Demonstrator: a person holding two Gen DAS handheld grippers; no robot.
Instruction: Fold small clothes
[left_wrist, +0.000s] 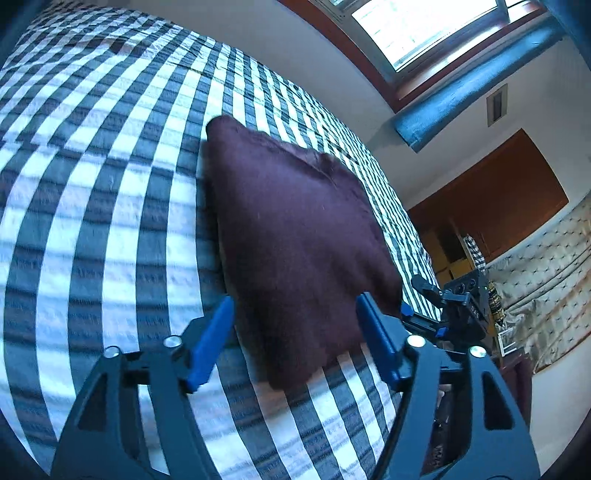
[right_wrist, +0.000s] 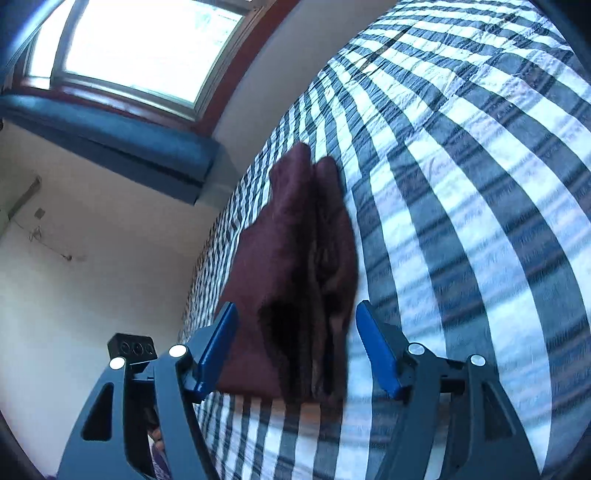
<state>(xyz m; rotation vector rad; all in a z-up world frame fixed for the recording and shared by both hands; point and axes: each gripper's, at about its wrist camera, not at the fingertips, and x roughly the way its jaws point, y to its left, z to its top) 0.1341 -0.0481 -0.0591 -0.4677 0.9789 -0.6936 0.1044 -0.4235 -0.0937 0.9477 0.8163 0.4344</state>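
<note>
Between my spread left gripper (left_wrist: 295, 325) and right gripper (right_wrist: 295, 328) jaws: folded maroon cloth (left_wrist: 291, 236), soft, limp; I'd pinch near-edge corners.

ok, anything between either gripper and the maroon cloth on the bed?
Nothing visible. The maroon cloth lies folded on the checked bedspread, directly ahead of the open left gripper and open right gripper, its near edge between their fingers.

A bed (left_wrist: 92, 206) covered in a blue-and-white checked sheet fills most of the scene. On the far wall, a bright window (right_wrist: 140, 48) has a reddish wooden frame, with a blue cushioned ledge (right_wrist: 110, 144) just below it. A brown wooden door (left_wrist: 498, 192) and a patterned cream cloth (left_wrist: 554, 266) are at the right.
</note>
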